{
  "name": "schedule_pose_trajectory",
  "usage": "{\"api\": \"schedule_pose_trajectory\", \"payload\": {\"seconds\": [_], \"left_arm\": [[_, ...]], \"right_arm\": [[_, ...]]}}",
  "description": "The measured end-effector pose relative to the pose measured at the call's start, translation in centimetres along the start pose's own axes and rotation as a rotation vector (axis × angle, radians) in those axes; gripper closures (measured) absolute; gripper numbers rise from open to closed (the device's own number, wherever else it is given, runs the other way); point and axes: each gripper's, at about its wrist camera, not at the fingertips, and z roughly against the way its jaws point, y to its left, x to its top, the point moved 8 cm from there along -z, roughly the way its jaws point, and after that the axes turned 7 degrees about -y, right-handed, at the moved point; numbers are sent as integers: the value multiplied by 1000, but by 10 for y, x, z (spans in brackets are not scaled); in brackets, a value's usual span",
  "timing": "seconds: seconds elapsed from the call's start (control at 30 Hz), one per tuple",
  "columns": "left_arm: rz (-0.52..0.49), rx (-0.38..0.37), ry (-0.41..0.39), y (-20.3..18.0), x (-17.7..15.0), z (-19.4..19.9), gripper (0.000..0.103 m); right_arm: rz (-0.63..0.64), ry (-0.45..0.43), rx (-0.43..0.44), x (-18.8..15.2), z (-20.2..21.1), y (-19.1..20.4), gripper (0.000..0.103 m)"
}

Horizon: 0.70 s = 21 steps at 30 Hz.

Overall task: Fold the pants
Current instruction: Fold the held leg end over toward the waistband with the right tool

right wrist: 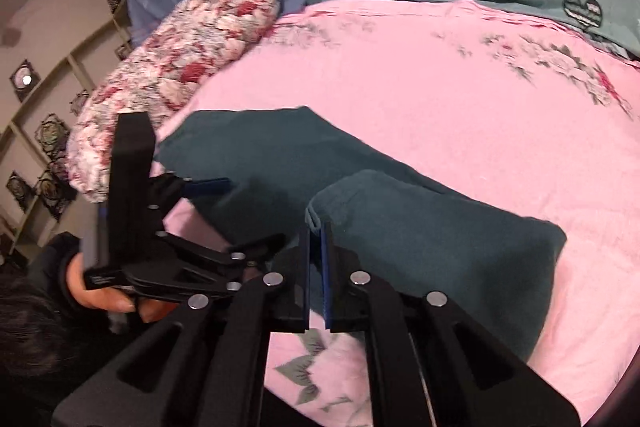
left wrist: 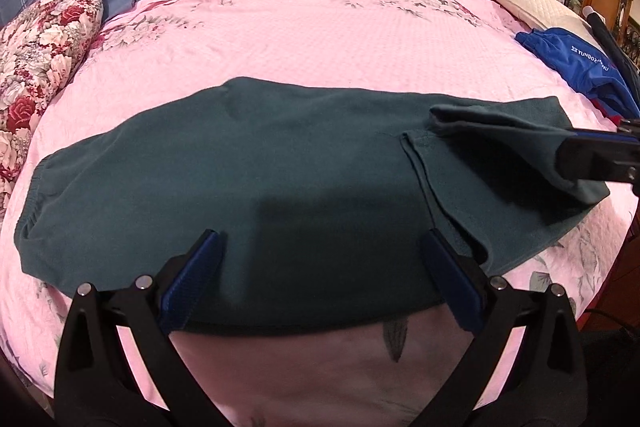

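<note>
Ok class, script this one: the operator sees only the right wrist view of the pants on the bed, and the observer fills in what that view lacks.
Operator: Does anything lie on the bed off to my right?
Observer: Yes, a crumpled blue garment sits at the bed's right edge.
Operator: Are the left gripper's jaws open?
Observer: Yes. The left gripper stands wide open over the near edge of the pants, not pinching them.

The left gripper (left wrist: 324, 251) tilts downward with its fingers (left wrist: 192, 283) spread wide. The right gripper (right wrist: 318, 247) also angles downward, its fingers (right wrist: 304, 279) nearly together, pinching the pants (right wrist: 420, 227). A hand (right wrist: 116, 297) grips the left tool.
</note>
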Motion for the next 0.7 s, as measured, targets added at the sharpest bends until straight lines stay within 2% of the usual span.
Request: {"api": "schedule_pose_trajectory", "payload": {"seconds": [0.17,0.27,0.3,0.33,0.43,0.53,0.67,0.7], "left_arm": [[34,29,-14,19,-2,11,2],[56,41,0,28,-6,9,2],[61,40,3,29,-7,9,2],[62,39,4,31,-7,8,2],[60,34,-3,31,-5,9,2],[57,30,-4,29,-6,8,2],[66,35,-5,33,-6,9,2],[68,37,-6,34,-6,9,2]], "right_arm": [[57,85,22,-17,-29,18,98],[105,136,-29,-32,-48,16,96],[116,138,-38,-34,-47,17,94],[132,135,-45,-34,-45,19,85],[191,119,-62,-32,-39,28,70],[232,125,-85,-33,-41,33,69],[226,159,-108,-37,-52,29,69],[228,160,-112,-39,-53,29,72]]}}
